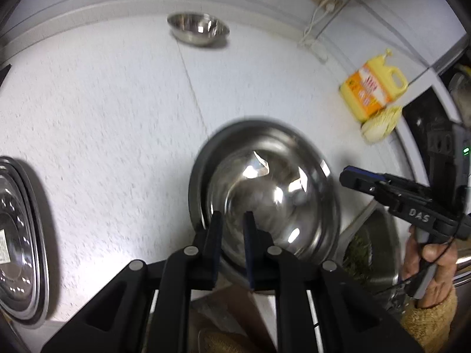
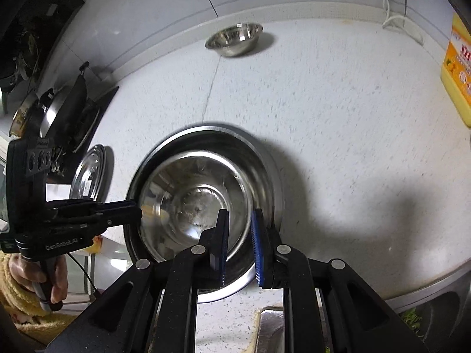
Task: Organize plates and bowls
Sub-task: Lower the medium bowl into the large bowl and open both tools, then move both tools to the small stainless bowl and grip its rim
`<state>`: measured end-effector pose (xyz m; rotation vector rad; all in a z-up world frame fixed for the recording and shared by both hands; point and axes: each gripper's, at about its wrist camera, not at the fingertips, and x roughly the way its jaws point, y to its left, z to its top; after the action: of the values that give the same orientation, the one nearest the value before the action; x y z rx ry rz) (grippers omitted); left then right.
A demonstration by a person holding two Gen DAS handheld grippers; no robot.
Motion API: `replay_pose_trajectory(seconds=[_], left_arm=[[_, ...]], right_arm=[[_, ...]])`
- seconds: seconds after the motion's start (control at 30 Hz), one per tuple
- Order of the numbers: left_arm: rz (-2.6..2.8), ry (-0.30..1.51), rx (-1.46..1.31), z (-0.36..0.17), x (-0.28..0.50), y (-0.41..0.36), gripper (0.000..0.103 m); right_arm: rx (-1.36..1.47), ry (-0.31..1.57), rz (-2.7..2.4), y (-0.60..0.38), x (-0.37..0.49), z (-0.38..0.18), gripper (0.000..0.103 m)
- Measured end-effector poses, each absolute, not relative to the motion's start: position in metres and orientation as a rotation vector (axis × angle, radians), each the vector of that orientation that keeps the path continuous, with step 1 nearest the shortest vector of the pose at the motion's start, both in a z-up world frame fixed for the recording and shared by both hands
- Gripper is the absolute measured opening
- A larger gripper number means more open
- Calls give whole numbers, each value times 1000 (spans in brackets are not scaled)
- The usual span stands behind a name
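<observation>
Pinching opposite rims of the nested steel bowls (image 2: 194, 203), the left hand-held gripper (image 1: 232, 220) and right hand-held gripper (image 2: 240, 219) stand clamped.

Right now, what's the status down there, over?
Right gripper shut on big steel bowl rim. Left gripper at opposite rim, grip unclear. Small bowl and plates stand apart, nothing blocking.
</observation>
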<state>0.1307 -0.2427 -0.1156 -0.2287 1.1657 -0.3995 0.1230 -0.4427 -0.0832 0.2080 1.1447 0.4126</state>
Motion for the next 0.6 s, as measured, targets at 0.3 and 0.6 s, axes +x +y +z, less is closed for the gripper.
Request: replay_pose_trajectory(seconds=[0.3,0.6], left_arm=[[-317,1133,-427,-117,191,-201,50],[-186,1140,-535,-142,286,-174,53]], right_arm=[[151,1060,294,-492,168,-73,50],[196,1053,78,-571,241,-93,51]])
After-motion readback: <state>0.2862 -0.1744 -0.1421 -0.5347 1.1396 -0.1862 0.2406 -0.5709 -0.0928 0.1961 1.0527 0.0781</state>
